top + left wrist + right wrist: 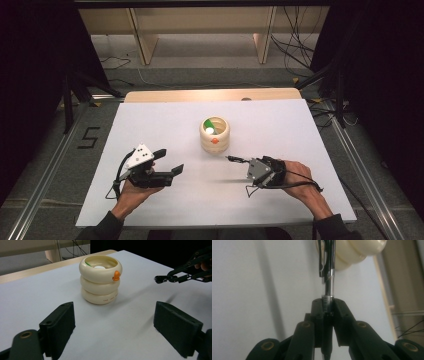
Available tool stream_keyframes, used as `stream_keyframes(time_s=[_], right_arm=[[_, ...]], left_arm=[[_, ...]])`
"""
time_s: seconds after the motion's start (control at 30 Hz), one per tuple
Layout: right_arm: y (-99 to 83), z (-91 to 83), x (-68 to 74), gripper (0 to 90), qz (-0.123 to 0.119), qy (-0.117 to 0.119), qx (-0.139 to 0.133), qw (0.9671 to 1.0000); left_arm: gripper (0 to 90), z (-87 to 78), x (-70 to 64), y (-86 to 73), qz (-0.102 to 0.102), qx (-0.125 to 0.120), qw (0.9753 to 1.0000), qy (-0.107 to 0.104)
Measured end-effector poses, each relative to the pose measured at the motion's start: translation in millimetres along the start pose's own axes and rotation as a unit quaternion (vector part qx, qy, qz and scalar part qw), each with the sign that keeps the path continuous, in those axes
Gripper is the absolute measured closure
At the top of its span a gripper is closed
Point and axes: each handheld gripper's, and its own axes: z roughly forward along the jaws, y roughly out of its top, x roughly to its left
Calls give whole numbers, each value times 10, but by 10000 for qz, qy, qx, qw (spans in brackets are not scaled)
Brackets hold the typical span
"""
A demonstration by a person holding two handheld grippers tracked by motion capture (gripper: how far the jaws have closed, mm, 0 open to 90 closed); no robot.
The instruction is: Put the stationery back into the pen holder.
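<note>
Your right gripper (239, 160) clamps a pen (329, 287) between its jaws, tip pointing toward the cream ringed holder (215, 134) mid-bench. Your left gripper (170, 161) hovers nearby, jaws wide, holding nothing.

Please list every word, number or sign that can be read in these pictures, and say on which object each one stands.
"5": black mark on the grey floor left of the table.
Small dark print on the bottom ring of the cream holder: it seems to begin "THE", the rest too small to read.
Fine marks on the pen at the jaws of the right gripper: too blurred to read.
</note>
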Motion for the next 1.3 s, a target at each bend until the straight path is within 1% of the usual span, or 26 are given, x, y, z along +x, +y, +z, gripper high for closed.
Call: stream_keyframes(time_s=[0.07, 0.1, 0.17, 0.3, 0.37, 0.43, 0.47, 0.57, 0.6, 0.63, 0.67, 0.7, 0.73, 0.77, 0.8, 0.83, 0.87, 0.9, 1.0, 1.03, 1.1, 1.13, 1.17, 1.2, 1.23, 1.3], right_arm=[[44, -14, 51, 799, -238, -181, -111, 9995], [62, -13, 86, 799, -328, -321, -161, 9988], [92, -13, 135, 799, -505, -468, -193, 9974], [130, -17, 216, 799, -683, -714, -299, 9947], [156, -21, 254, 799, -781, -814, -287, 9932], [181, -10, 301, 799, -920, -985, -333, 9903], [191, -5, 321, 799, -946, -994, -352, 9899], [219, -4, 389, 799, -1157, -1245, -394, 9847], [225, -9, 406, 799, -1152, -1297, -408, 9840], [234, -16, 420, 799, -1200, -1356, -419, 9826], [250, -20, 423, 799, -1292, -1357, -415, 9814], [260, -28, 449, 799, -1334, -1463, -418, 9793], [273, -38, 479, 799, -1384, -1558, -431, 9771], [286, -39, 483, 799, -1473, -1574, -460, 9754], [299, -44, 506, 799, -1509, -1634, -457, 9739], [308, -51, 525, 799, -1617, -1719, -486, 9705], [320, -60, 548, 799, -1639, -1734, -466, 9700], [334, -63, 561, 799, -1731, -1795, -504, 9671], [374, -70, 606, 800, -1947, -1936, -588, 9598], [378, -75, 622, 800, -1957, -1948, -565, 9595], [399, -72, 638, 799, -2106, -1999, -575, 9552], [405, -71, 657, 799, -2169, -2062, -596, 9523], [411, -75, 665, 799, -2178, -2051, -572, 9525], [419, -72, 671, 799, -2229, -2069, -590, 9508], [426, -72, 679, 799, -2296, -2137, -631, 9474], [440, -74, 695, 800, -2383, -2094, -597, 9465]], left_arm=[[167, 1, -5, 2, 8, 2, 10000, 2], [167, 2, -5, 2, 18, 12, 10000, 2], [167, 6, -7, 1, 8, 42, 10000, -1], [167, 11, -9, 7, -6, 80, 10000, -3], [167, 16, -8, 9, -20, 114, 9999, -18], [167, 23, -8, 16, -34, 157, 9999, -7], [168, 27, -12, 21, -63, 173, 9998, -30], [168, 28, -23, 45, -2, 248, 9997, -24], [169, 30, -26, 56, 8, 287, 9996, -17], [169, 31, -28, 65, -8, 287, 9996, -28], [171, 32, -27, 78, -10, 313, 9995, -52], [172, 37, -35, 95, -57, 334, 9994, -74], [172, 38, -38, 107, -55, 355, 9993, -84], [173, 42, -48, 125, -68, 374, 9992, -114], [173, 48, -57, 144, -44, 420, 9990, -131], [173, 56, -70, 162, -17, 457, 9988, -146], [173, 65, -82, 179, 21, 515, 9985, -176], [173, 81, -96, 193, 50, 578, 9982, -172], [173, 134, -114, 228, 105, 766, 9967, -230], [173, 149, -121, 243, 131, 831, 9962, -238], [173, 179, -138, 284, 171, 937, 9950, -294], [173, 186, -144, 303, 194, 997, 9943, -316], [173, 197, -150, 328, 246, 1042, 9937, -328], [173, 208, -158, 353, 271, 1089, 9930, -369], [174, 222, -165, 378, 296, 1150, 9920, -423], [176, 255, -191, 421, 385, 1241, 9904, -473]])
